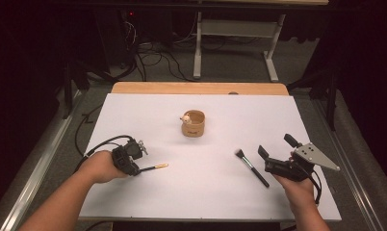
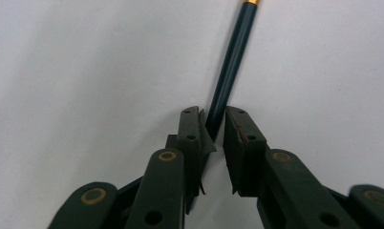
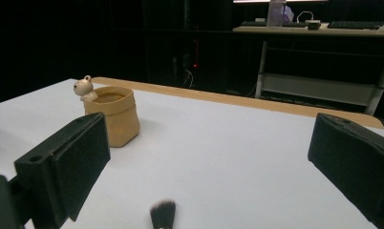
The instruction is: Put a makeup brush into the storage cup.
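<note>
**Left jaws closed on the slim pencil-like stick**

Nearest, at about 7 o'clock on the white table sheet (image 1: 206, 192), the left gripper (image 1: 136, 166) lies low over the sheet and clamps one end of a thin dark teal stick with a gold tip (image 1: 155, 167). From the left gripper view the stick (image 2: 230, 67) runs away between the two black pads, pinched at its near end, its gold end far out toward 12 o'clock. It looks light, stiff and smooth, so it could pivot or slide in an end grip; taking it nearer its middle would probably steady it.

At 5 o'clock the right gripper (image 1: 276, 147) hovers with its jaws spread wide and nothing between them. Just beside it, toward the centre, lies a black-handled makeup brush with pale bristles (image 1: 251, 167), whose tuft (image 3: 162, 213) shows below the spread jaws.

Farther off, near the middle toward 12 o'clock, stands a small tan round holder with a little animal figure on its rim (image 1: 193, 123), well apart from both tools. It is probably where they belong.
</note>
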